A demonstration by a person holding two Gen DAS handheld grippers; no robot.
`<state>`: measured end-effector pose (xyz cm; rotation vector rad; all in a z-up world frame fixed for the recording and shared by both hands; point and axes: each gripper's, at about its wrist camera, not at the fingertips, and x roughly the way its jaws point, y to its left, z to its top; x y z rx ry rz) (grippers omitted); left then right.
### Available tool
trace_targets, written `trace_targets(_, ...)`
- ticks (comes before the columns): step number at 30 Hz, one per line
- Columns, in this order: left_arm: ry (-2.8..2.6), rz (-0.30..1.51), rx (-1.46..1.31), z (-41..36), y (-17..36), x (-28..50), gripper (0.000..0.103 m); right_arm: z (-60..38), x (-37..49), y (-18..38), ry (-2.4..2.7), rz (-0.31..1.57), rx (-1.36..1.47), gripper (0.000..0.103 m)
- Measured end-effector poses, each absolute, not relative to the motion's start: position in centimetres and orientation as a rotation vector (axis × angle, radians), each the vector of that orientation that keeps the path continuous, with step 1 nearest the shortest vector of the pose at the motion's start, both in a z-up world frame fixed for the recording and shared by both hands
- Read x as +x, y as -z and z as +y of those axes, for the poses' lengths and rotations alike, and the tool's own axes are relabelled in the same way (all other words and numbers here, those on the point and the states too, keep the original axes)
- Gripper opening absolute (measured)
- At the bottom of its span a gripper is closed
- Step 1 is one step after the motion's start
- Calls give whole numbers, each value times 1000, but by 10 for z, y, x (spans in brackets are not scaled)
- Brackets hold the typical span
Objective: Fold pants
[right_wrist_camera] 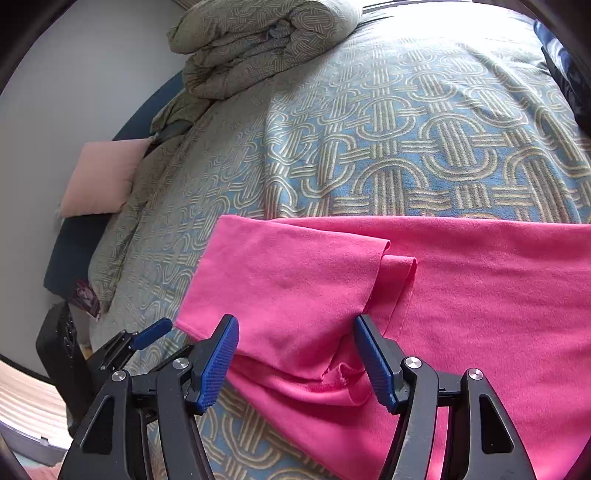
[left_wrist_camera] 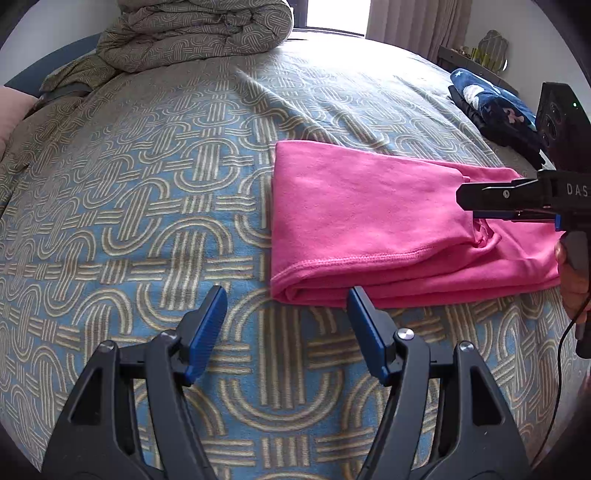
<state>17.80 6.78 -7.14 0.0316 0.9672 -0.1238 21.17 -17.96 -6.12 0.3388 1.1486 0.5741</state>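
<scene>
The pink pants [left_wrist_camera: 369,221] lie folded into a thick band on the patterned bedspread [left_wrist_camera: 147,184]; a hemmed edge runs along the near side. My left gripper [left_wrist_camera: 286,295] stands open just short of the band's near left corner, nothing between its blue pads. My right gripper [right_wrist_camera: 295,325] is open over the pants [right_wrist_camera: 461,295], near a loose flap end and a bunched seam; the cloth lies below the pads, not pinched. In the left wrist view the right gripper [left_wrist_camera: 467,205] reaches in side-on from the right. The left gripper [right_wrist_camera: 146,338] shows at lower left in the right wrist view.
A rolled duvet [left_wrist_camera: 192,33] sits at the head of the bed. A stack of dark blue star-patterned clothes [left_wrist_camera: 491,99] lies at the far right edge. A pink pillow [right_wrist_camera: 99,177] leans by the wall. A hand [left_wrist_camera: 572,288] holds the right gripper's handle.
</scene>
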Motion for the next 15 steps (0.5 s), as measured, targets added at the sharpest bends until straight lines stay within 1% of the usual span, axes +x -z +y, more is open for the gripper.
trace_targets(8, 123, 978, -17, 79, 77, 182, 68, -183, 220, 62, -534, 1114, 414, 66)
trace_targets(10, 120, 978, -16, 80, 77, 182, 68, -177, 218, 60, -624, 1136, 448, 61)
trace_targets(15, 115, 977, -2, 78, 78, 181, 68, -175, 201, 28, -908, 1038, 576, 61)
